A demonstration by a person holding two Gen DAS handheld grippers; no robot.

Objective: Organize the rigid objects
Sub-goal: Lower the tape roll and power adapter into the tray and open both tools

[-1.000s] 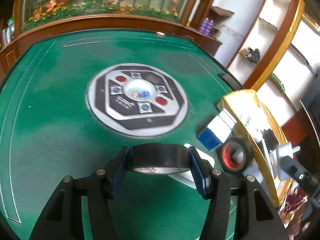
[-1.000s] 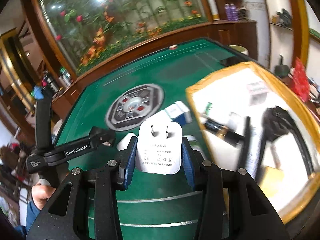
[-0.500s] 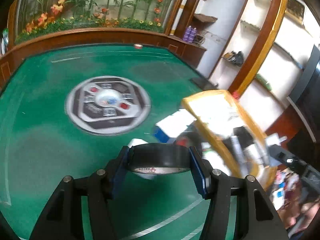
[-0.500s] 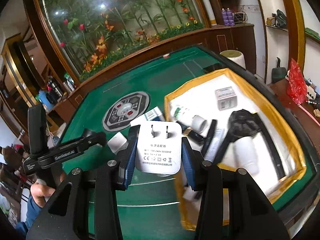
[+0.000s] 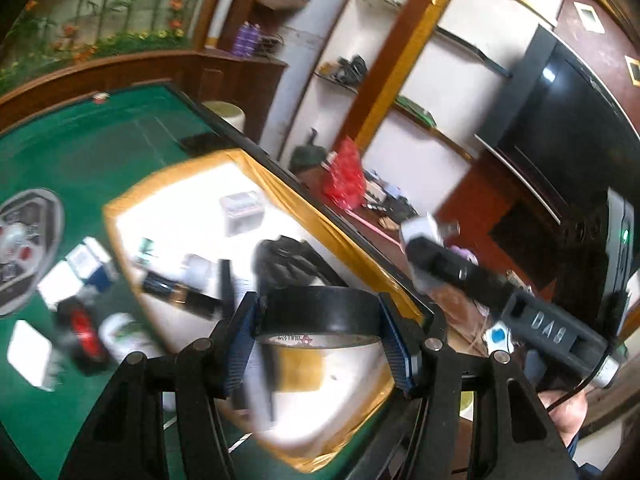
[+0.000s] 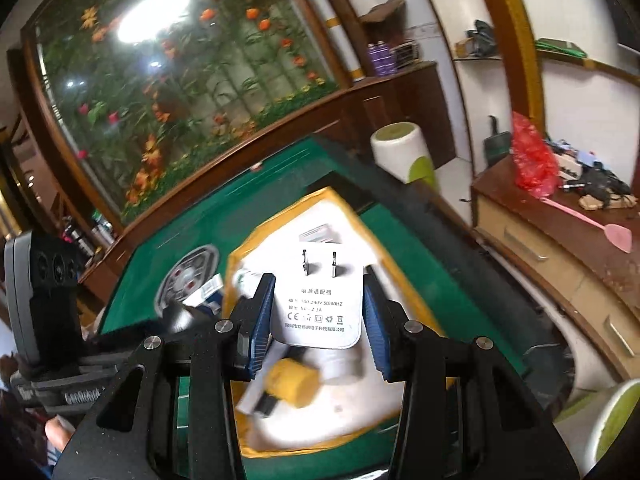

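My left gripper [image 5: 320, 340] is shut on a black roll of tape [image 5: 320, 314] and holds it above the near end of a yellow-rimmed white tray [image 5: 280, 188]. My right gripper [image 6: 318, 316] is shut on a white power adapter [image 6: 320, 304], prongs pointing forward, held above the same tray [image 6: 400, 292]. The right gripper also shows at the right of the left wrist view [image 5: 424, 240]. The tray holds several items: a black bundle [image 5: 286, 264], a small clear box [image 5: 242, 212], a dark tube [image 5: 180, 292], a yellow block [image 6: 290, 384].
The tray lies on a green felt table [image 5: 80, 152] with a round grey centre panel [image 6: 188, 276]. A red-cored tape roll [image 5: 82, 330], white and blue boxes [image 5: 86, 268] and a white pad [image 5: 30, 354] lie on the felt left of the tray. A wooden cabinet [image 6: 560, 240] stands right.
Both grippers have swung right and now hang over the tray, still holding the tape and the adapter. The view is blurred by the motion.
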